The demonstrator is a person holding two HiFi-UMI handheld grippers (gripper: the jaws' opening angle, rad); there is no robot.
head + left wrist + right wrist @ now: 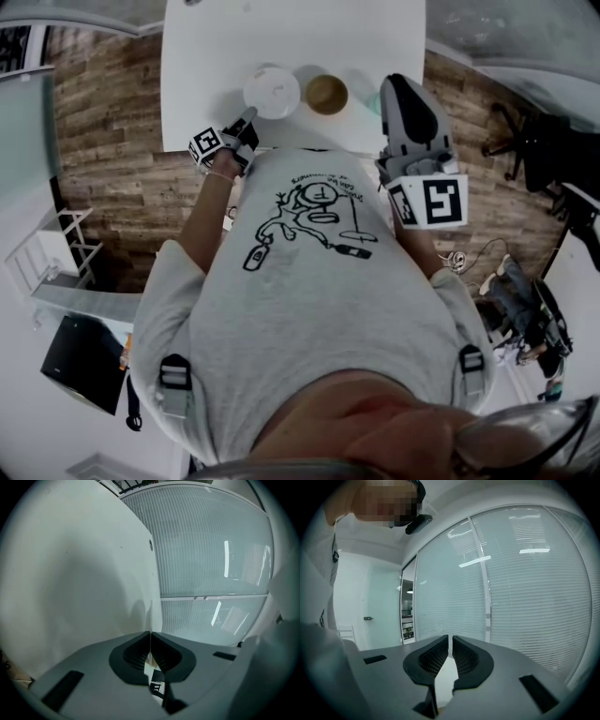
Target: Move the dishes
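We see the left gripper (249, 114), ribbed dark jaws pressed together and empty, just beside a round white plate (272, 92) and brown bowl (326, 94) on the smooth white table (206, 56), while the right gripper (401, 84) has its jaws nearly meeting, also empty.

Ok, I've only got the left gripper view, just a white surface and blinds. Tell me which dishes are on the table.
Observer: The head view shows two, side by side near the front edge of the table: a white dish and a brown bowl to its right.
Operator: Give me the left gripper's place against them.
Observer: The left gripper has its tip at the white dish's near rim; I can't tell whether it touches.
Operator: Now place the right gripper.
Observer: The right gripper is to the right of the brown bowl, apart from it.
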